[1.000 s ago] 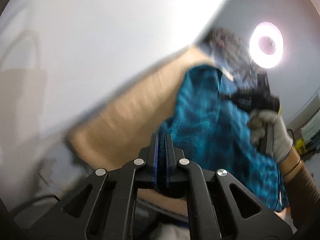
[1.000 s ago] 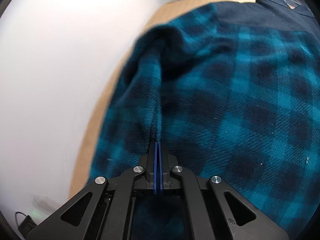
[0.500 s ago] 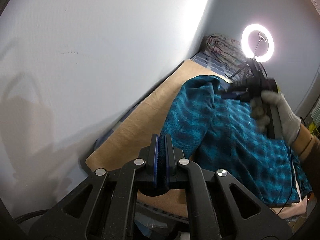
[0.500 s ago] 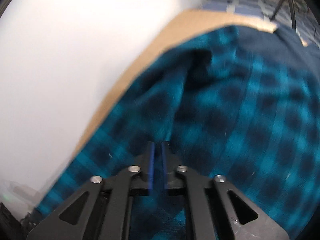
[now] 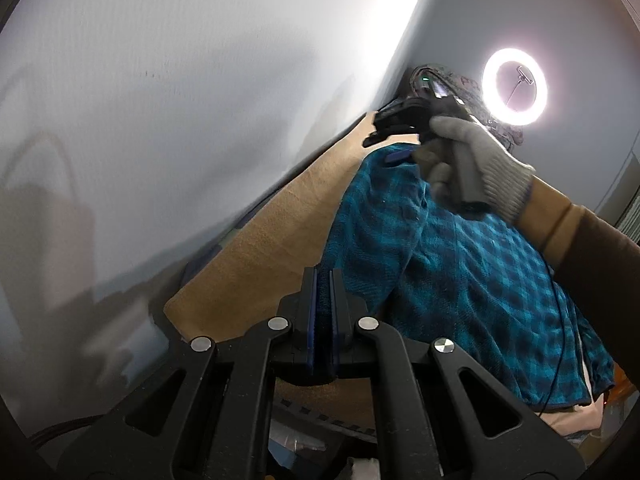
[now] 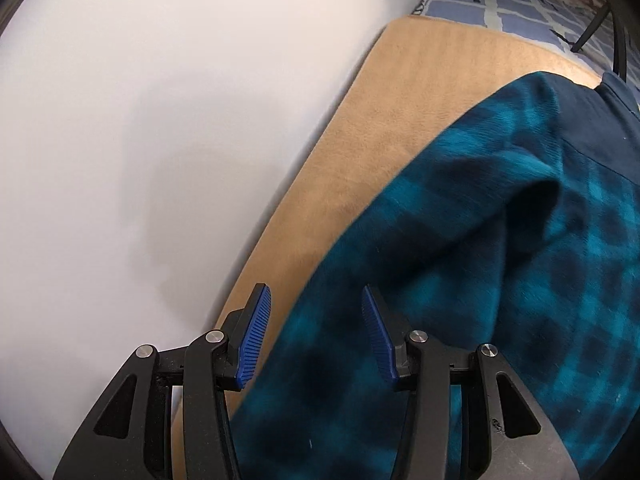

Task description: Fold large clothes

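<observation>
On the tan blanket (image 6: 400,128) beside the wall lies the teal plaid garment (image 6: 500,280), partly folded. Right gripper (image 6: 316,336) hangs over its edge, jaws released; left gripper (image 5: 323,312) clenched, empty, held clear.

Bed (image 6: 516,4) with blue grid sheet is running along the white wall. Tan blanket (image 6: 404,120) is lying on it, one edge tight to the wall. Teal plaid garment (image 6: 460,280) is lying on the blanket, covering its outer side.
</observation>
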Demonstrator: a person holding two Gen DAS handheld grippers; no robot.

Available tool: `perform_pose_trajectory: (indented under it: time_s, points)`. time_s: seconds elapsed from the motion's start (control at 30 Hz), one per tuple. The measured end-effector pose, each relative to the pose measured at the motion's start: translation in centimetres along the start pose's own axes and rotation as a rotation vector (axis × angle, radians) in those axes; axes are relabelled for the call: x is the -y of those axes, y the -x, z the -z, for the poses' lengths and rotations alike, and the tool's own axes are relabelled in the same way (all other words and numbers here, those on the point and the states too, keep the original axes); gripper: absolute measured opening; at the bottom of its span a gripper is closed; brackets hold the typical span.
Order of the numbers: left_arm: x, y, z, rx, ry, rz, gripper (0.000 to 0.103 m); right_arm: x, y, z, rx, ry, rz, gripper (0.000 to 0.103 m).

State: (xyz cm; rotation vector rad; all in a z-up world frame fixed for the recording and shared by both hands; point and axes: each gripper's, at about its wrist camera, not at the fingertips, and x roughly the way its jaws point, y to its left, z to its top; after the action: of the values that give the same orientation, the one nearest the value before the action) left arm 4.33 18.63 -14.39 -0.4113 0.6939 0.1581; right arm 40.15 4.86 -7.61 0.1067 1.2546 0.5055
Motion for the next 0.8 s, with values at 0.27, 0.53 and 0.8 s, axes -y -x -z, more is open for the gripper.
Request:
perform_pose_trajectory:
  time_s: [0.27, 0.53, 0.8]
  points:
    - [-0.1, -0.4, 0.0, -0.012, 0.006, 0.002, 0.003, -1.7, -3.7, -1.2, -0.026, 0.040, 0.168, 0.020]
    - [0.6, 0.0, -0.2, 0.000, -0.011, 0.013, 0.003, 0.9, 0.4, -1.6, 0.048, -0.018, 0.038, 0.001]
    - [5.8, 1.5, 0.6, 0.048, -0.156, 0.048, 0.003, 5.8, 10.6, -1.7, 0.187, -0.068, -0.122, 0.001]
